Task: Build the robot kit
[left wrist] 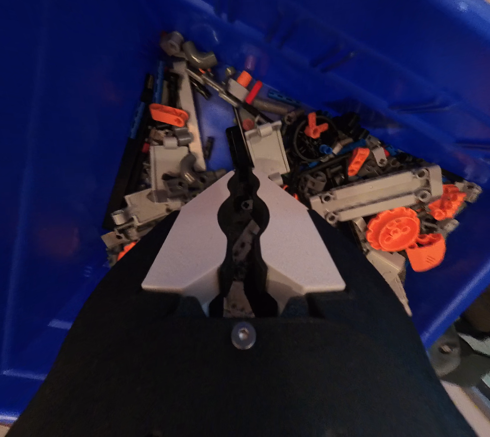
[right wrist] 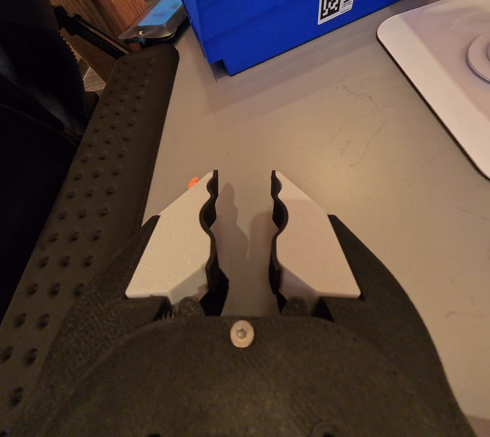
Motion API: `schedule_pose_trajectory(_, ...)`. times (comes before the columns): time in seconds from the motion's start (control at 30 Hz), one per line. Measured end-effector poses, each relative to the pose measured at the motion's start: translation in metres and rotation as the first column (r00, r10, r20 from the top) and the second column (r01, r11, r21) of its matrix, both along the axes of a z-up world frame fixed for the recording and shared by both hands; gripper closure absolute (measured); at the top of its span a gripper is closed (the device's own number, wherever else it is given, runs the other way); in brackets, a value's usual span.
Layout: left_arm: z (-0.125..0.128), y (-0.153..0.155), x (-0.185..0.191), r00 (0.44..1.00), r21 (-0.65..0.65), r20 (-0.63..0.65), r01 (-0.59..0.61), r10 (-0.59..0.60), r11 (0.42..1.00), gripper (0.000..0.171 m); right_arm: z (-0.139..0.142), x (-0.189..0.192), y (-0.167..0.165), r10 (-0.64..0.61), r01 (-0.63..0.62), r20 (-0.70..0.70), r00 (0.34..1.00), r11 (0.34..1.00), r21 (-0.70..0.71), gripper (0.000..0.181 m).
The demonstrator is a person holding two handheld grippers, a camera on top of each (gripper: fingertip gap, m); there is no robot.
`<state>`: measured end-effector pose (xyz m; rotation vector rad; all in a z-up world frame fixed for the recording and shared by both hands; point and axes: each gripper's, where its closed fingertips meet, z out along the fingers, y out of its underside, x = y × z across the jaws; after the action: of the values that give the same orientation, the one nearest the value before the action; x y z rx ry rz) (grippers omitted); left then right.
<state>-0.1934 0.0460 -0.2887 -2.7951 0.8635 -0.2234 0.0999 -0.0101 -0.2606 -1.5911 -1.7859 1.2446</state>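
Reaching into the blue bin (left wrist: pixel 79 80), the left gripper (left wrist: pixel 243 180) clamps a black beam (left wrist: pixel 237 148) lengthwise along its fingers; the right gripper (right wrist: pixel 245 178) hangs spread, empty, above the table (right wrist: pixel 305 133)

Left gripper (left wrist: pixel 242 178) sits inside the bin (left wrist: pixel 79 80), above the heap of toy building parts (left wrist: pixel 265 159) packed into the bin's far corner. A long thin part (left wrist: pixel 238 159) is pinched between its jaws and sticks out ahead of the tips. Wheel (left wrist: pixel 393 229) lies right of the gripper, long beam (left wrist: pixel 376 191) just behind the wheel, flat panel (left wrist: pixel 169 162) to the left.

Right gripper (right wrist: pixel 245 178) hangs over the bare surface (right wrist: pixel 305 133), jaws apart, nothing between. Perforated mat (right wrist: pixel 100 186) lies along its left. A bin stands ahead on the surface (right wrist: pixel 265 13), tag sticker (right wrist: pixel 336 0) on its near wall. Flat board (right wrist: pixel 437 66) lies ahead-right, disc (right wrist: pixel 480 56) on it. A small part (right wrist: pixel 193 182) shows just beside the left fingertip.
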Motion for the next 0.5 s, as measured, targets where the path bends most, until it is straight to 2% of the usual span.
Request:
schedule_pose_trajectory(0.1,0.000,-0.025,-0.001,0.999,-0.125,-0.004,0.041,-0.042,0.991,0.167,0.000,0.000,0.000,0.002,-0.002,0.002,1.000,1.000,0.002,0.143)
schedule_pose_trajectory(0.17,0.003,-0.032,-0.007,0.998,-0.149,-0.042,0.046,-0.053,0.988,0.165,-0.001,0.000,-0.001,0.004,-0.004,0.004,1.000,1.000,0.004,0.143)
schedule_pose_trajectory(0.27,0.013,-0.026,-0.011,0.998,-0.080,-0.057,0.036,-0.041,0.996,0.156,-0.001,0.000,-0.001,0.006,-0.006,0.005,1.000,1.000,0.004,0.143)
schedule_pose_trajectory(0.37,0.020,-0.019,-0.007,0.996,-0.005,-0.041,0.085,-0.085,0.996,0.147,-0.001,0.000,-0.001,0.006,-0.006,0.004,1.000,1.000,0.001,0.143)
schedule_pose_trajectory(0.43,0.022,-0.018,0.002,0.996,0.000,-0.001,0.093,-0.093,0.996,0.137,-0.001,0.000,-0.001,0.006,-0.006,0.006,1.000,1.000,0.002,0.143)
schedule_pose_trajectory(0.5,0.019,-0.017,0.011,0.993,0.007,0.020,0.116,-0.116,0.993,0.135,-0.001,0.000,-0.001,0.007,-0.007,0.007,1.000,1.000,0.003,0.143)
